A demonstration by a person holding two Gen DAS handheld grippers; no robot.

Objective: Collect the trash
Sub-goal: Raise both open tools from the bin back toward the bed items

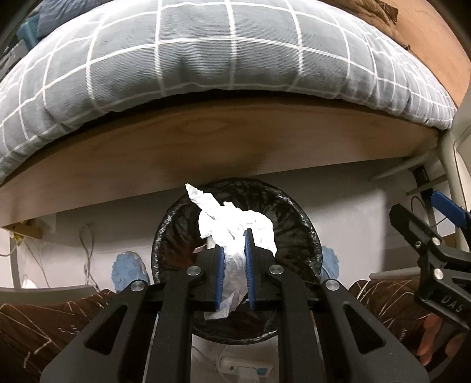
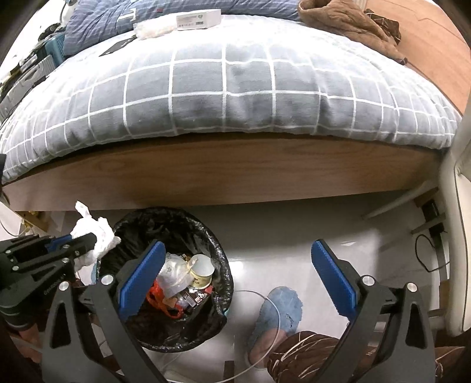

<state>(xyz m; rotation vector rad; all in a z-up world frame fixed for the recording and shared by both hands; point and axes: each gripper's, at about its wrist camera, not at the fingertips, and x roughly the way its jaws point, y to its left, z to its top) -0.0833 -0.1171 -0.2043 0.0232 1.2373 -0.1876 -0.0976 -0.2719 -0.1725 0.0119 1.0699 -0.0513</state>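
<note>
A bed fills the upper half of both views — a grey checked quilt (image 2: 229,88) is draped over a wooden bed frame (image 2: 223,173), with a white box (image 2: 198,18) and a brown garment (image 2: 350,22) lying further back on top. Below the frame, pale floor (image 2: 294,235) is seen, with a blue slipper (image 2: 279,306) worn on a foot and brown patterned trousers at the lower edge.

A round bin lined with a black bag (image 2: 219,253) stands on the floor just in front of the bed frame. Inside it, discarded packaging is already piled: a pale cup, clear plastic wrap, something red-orange.

The left gripper (image 1: 235,244) is clamped on a crumpled white tissue (image 1: 232,224), which is held directly over the bin's mouth in the left wrist view; from the right wrist view it appears at or near the bin's far-left rim. The right gripper (image 2: 235,282) is spread wide with nothing between its blue pads, hanging above the bin and the floor beside it.

The tissue is judged very light, soft and compressible — no risk of breakage, little of slipping, though it may cling to the ribbed pads or drift on release. A pinch through the bunched middle, as held now, is judged best; loose tails may tear.
</note>
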